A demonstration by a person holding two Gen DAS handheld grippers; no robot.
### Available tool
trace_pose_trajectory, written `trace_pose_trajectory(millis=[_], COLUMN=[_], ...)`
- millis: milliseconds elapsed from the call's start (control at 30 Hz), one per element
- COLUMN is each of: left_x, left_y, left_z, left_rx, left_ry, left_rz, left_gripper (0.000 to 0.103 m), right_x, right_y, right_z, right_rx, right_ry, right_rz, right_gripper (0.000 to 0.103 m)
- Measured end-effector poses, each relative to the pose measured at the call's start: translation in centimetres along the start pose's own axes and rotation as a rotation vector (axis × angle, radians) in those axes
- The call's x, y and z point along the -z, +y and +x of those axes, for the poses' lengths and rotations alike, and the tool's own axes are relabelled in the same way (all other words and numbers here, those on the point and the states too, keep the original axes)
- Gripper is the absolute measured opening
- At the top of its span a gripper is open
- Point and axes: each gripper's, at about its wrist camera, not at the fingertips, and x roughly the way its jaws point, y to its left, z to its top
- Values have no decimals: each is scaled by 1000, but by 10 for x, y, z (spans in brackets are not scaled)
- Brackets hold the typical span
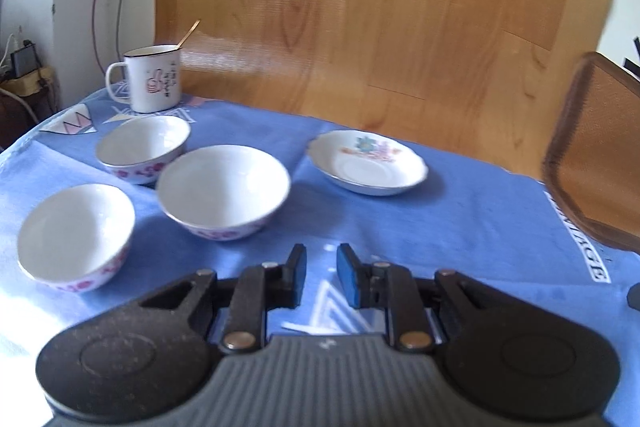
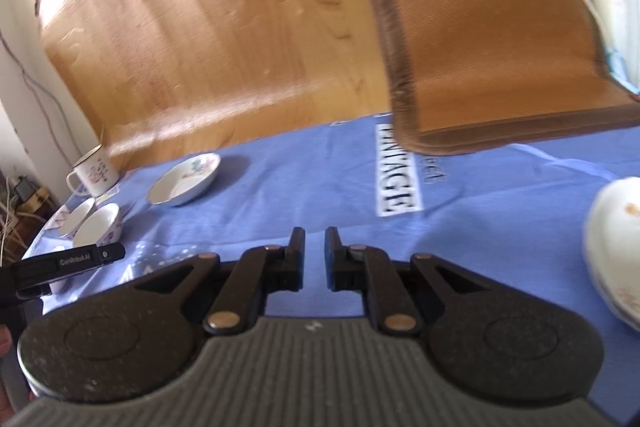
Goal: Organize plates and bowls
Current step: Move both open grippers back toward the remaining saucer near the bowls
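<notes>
Three white bowls with pink flowers stand on the blue tablecloth [image 1: 460,227] in the left wrist view: one at the near left [image 1: 76,237], one in the middle [image 1: 223,190], one behind [image 1: 143,147]. A white flowered plate [image 1: 367,161] lies to their right and also shows in the right wrist view [image 2: 185,179]. A second white dish [image 2: 616,247] sits at the right edge of that view. My left gripper [image 1: 321,275] hovers empty in front of the bowls, jaws a small gap apart. My right gripper [image 2: 315,255] is the same, empty above the cloth.
A white enamel mug [image 1: 153,78] with a spoon stands at the table's far left corner. A brown chair seat [image 2: 492,39] pokes over the table's far right edge. Wooden floor lies beyond. Cables hang at the left wall.
</notes>
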Motion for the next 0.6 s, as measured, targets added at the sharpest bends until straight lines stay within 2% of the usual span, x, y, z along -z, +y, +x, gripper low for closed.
trace_pose_trajectory(millis=[300,367,433,600], left_x=[8,9,11,12], left_y=[20,19,18,16], left_z=[17,15,13,12], left_rx=[47,54,62,75], left_ry=[22,7,-4,-17], left_rz=[-34,-27,-14,-7], left_gripper=[17,21,21,21], right_x=[-2,-2,-1,2], right_y=[38,44,50,60], right_z=[38,45,51,64], right_rx=[-50,-56,-61,-73], right_ry=[62,67,70,89], right_rz=[-35,-42,-42,-50], right_gripper=[15,16,21,22])
